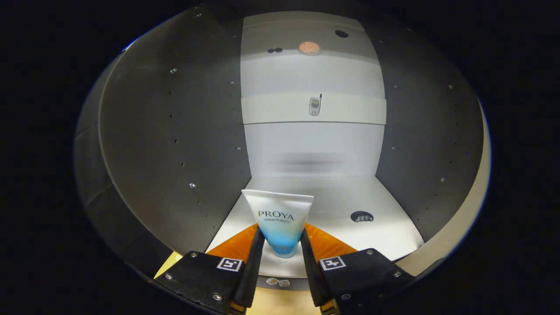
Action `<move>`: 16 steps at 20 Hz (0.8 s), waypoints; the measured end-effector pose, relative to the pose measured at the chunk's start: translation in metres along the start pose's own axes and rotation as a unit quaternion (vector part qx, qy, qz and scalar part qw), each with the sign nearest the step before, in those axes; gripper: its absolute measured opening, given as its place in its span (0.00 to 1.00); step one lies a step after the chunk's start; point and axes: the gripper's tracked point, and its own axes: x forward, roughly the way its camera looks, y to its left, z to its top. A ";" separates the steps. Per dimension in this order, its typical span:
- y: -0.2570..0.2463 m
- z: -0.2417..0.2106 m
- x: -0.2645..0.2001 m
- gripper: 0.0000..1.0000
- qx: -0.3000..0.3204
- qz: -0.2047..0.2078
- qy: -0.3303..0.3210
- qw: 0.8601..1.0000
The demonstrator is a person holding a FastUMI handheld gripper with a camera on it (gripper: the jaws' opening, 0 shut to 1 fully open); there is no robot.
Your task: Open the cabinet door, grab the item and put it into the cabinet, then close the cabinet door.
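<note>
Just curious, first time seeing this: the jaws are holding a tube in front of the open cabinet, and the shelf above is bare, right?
Not quite. The gripper view shows a small phone on the shelf above. The rest holds: the gripper holds the tube at the open cabinet.

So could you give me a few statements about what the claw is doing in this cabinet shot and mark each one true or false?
1. The claw is pinching a tube between its two fingers. True.
2. The tube is lying flat on the cabinet floor, away from the fingers. False: it stands upright between the fingers, which press on it from both sides.
3. The cabinet is open, with its inside ahead of the claw. True.
4. A small phone-like object sits on the shelf high up beyond the tube. True.
5. The cabinet's side walls are bright white. False: they are dark grey; the back panel is light.
</note>
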 end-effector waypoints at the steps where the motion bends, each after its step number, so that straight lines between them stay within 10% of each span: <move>1: -0.001 0.000 0.003 0.50 0.002 -0.001 0.002 1.000; 6: -0.004 0.001 0.003 0.53 -0.004 -0.007 -0.003 1.000; 11: 0.001 0.008 -0.015 0.91 -0.005 -0.005 -0.040 0.999; 16: 0.008 0.010 -0.063 0.94 0.009 -0.008 -0.098 0.995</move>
